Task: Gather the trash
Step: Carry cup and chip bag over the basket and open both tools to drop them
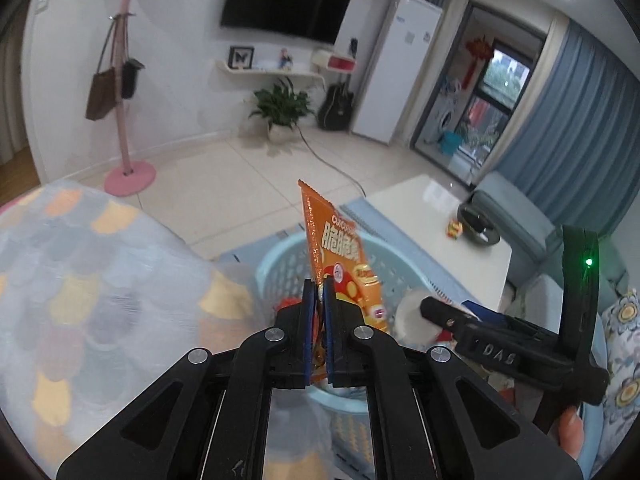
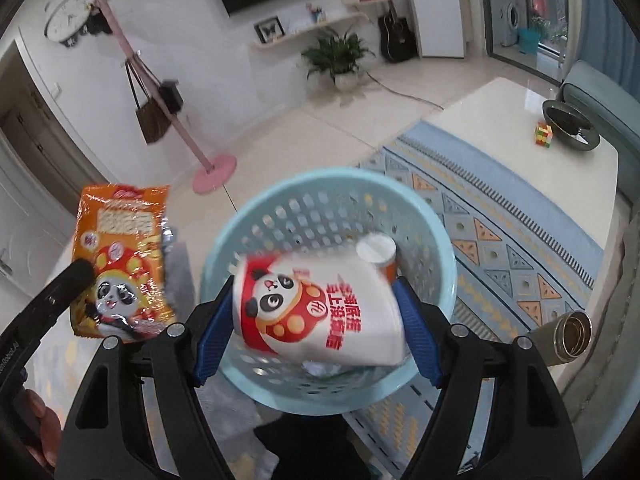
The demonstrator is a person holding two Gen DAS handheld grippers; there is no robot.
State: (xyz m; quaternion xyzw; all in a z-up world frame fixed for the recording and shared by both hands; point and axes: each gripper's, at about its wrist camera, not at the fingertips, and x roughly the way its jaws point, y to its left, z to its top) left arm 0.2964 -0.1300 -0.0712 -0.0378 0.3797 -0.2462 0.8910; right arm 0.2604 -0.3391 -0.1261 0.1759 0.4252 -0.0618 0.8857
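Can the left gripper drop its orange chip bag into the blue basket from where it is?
Probably yes. The left gripper pinches the orange chip bag close to the blue basket, whose open top looks free, though the white panda cup in the right gripper hangs over it.

The light-blue basket [image 2: 304, 216] stands open at the top, but a white panda-print cup [image 2: 316, 304] between the right gripper [image 2: 316, 316] pads spans much of its mouth. An orange snack packet [image 2: 120, 256] hangs just left of the rim. The bench [image 2: 520, 128] flanks the right, a patterned blanket [image 1: 80, 280] the left.
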